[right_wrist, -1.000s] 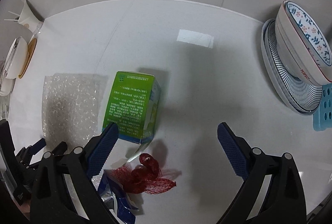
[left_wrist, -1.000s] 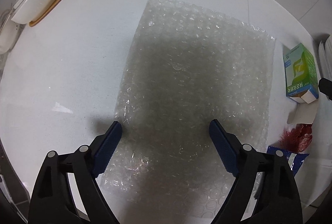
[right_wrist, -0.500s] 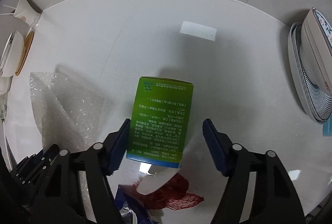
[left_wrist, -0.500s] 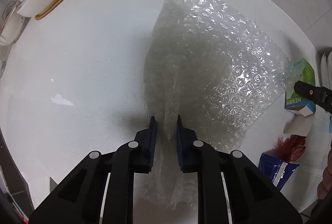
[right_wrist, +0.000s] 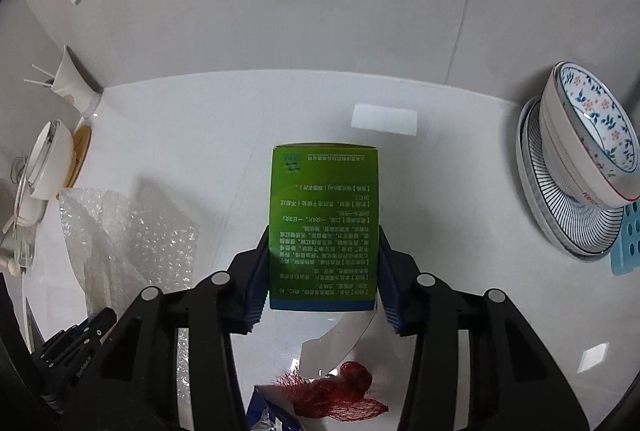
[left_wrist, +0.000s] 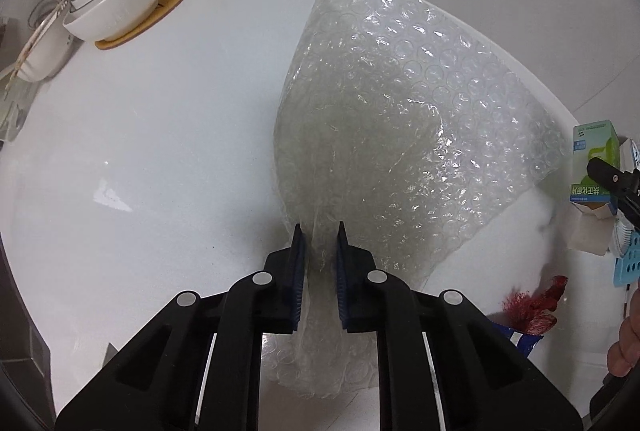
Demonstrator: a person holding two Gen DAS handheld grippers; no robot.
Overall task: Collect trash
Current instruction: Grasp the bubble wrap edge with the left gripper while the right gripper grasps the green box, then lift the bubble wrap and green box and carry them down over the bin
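Left wrist view: my left gripper (left_wrist: 318,271) has its fingers (left_wrist: 298,275) pinched together on a bunched edge of the clear bubble-wrap sheet (left_wrist: 400,119), so the rest fans out and hangs clear of the white table (left_wrist: 160,159) for carrying. At the right edge sits the green and white carton (left_wrist: 592,167), its label too small to read.

Right wrist view: my right gripper (right_wrist: 323,279) has just been closing, and its fingers (right_wrist: 258,287) now clamp the carton (right_wrist: 324,215) by its long sides, lifting it flat. Its print is Chinese; I cannot read it. Below lie a red mesh net (right_wrist: 340,391) and a blue wrapper (right_wrist: 264,411), not yet collected.
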